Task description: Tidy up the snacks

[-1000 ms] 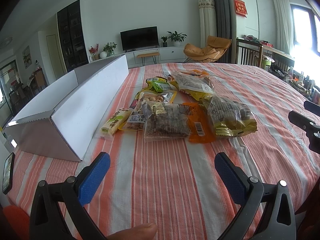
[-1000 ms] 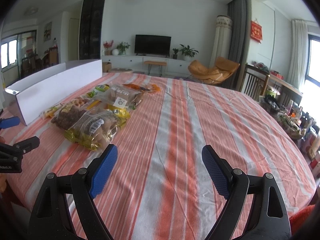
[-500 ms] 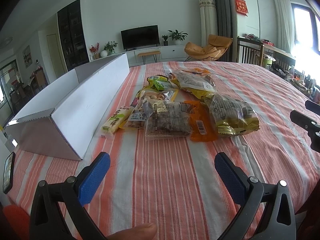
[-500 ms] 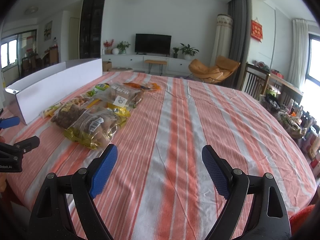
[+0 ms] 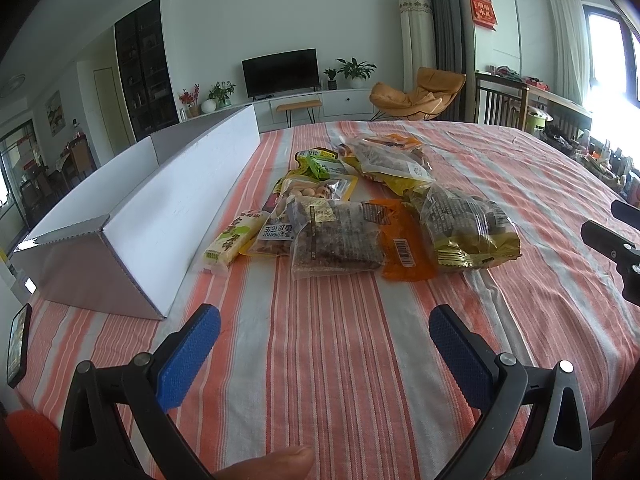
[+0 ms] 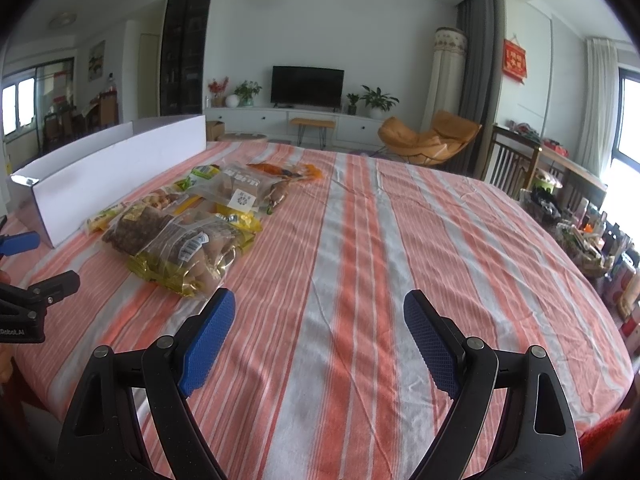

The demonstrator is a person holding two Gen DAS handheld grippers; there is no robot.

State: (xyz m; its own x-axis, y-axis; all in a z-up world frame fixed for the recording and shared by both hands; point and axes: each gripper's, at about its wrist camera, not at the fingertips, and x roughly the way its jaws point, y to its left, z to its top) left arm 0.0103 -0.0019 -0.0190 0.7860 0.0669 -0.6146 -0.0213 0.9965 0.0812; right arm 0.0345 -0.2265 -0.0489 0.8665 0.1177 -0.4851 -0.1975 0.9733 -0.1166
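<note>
Nothing looks sorted yet: the snack packets [image 5: 372, 208] lie in a loose pile on the striped table [image 5: 328, 360], just beside the long white box [image 5: 160, 208], whose inside is hidden from both views. The left hand-held gripper [image 5: 324, 340] and the right hand-held gripper [image 6: 320, 320] both hover with jaws spread wide and nothing between them. Judging by this, every packet remains to be picked up and placed.

Daylight is pouring in from the window [image 5: 612, 60] on the right, blowing it out to white glare and lighting the room evenly and brightly. Soft, faint shadows are lying beside the white box [image 5: 160, 216]. Fisheye bending is curving the edges, dark vignetting is filling the corners, and focus is staying fairly sharp.
</note>
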